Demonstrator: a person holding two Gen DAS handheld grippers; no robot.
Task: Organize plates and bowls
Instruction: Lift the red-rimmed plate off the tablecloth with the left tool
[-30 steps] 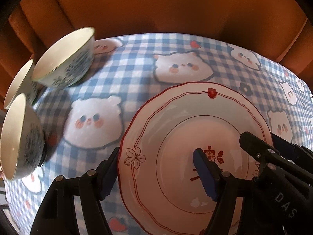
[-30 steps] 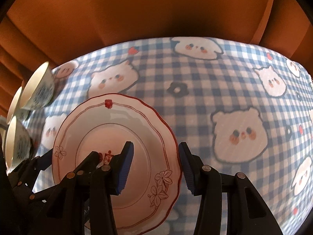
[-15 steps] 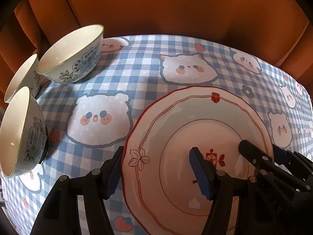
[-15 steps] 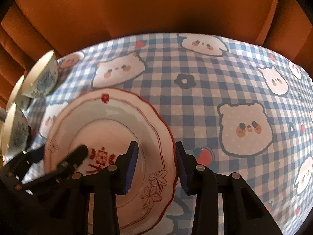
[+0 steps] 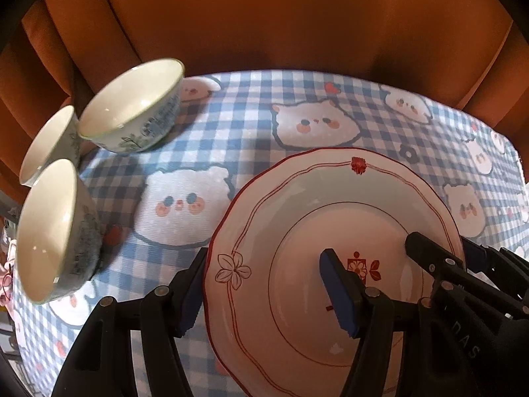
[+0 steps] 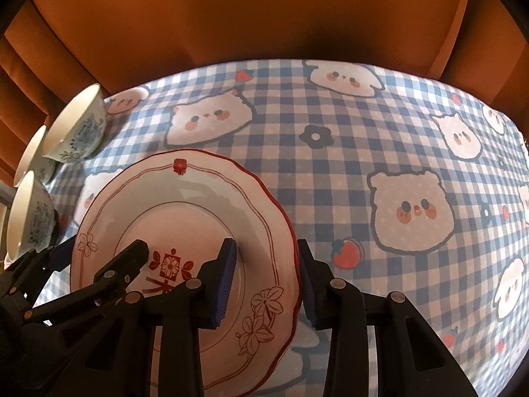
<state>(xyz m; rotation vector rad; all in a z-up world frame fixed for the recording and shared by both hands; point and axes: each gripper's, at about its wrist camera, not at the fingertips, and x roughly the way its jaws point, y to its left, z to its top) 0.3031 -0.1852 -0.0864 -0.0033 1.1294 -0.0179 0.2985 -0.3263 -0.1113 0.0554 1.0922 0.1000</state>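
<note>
A white plate with red trim and flower marks (image 5: 307, 231) (image 6: 198, 205) lies on the checked tablecloth. My left gripper (image 5: 264, 291) is open and straddles the plate's left rim, one finger outside, one over the well. My right gripper (image 6: 266, 278) is open and straddles the plate's right rim the same way. Three white bowls with blue print stand at the far left: one at the back (image 5: 132, 115) (image 6: 74, 129), one behind it (image 5: 49, 142), one nearer (image 5: 53, 235) (image 6: 28, 211).
The blue and white checked tablecloth (image 6: 330, 182) with bear faces covers the table. An orange curtain (image 5: 264, 16) hangs behind the far edge. The cloth runs on to the right of the plate.
Both grippers have shifted a little around the plate's rims. The right gripper's jaws have narrowed slightly around the right rim. The plate and bowls stay in place.
</note>
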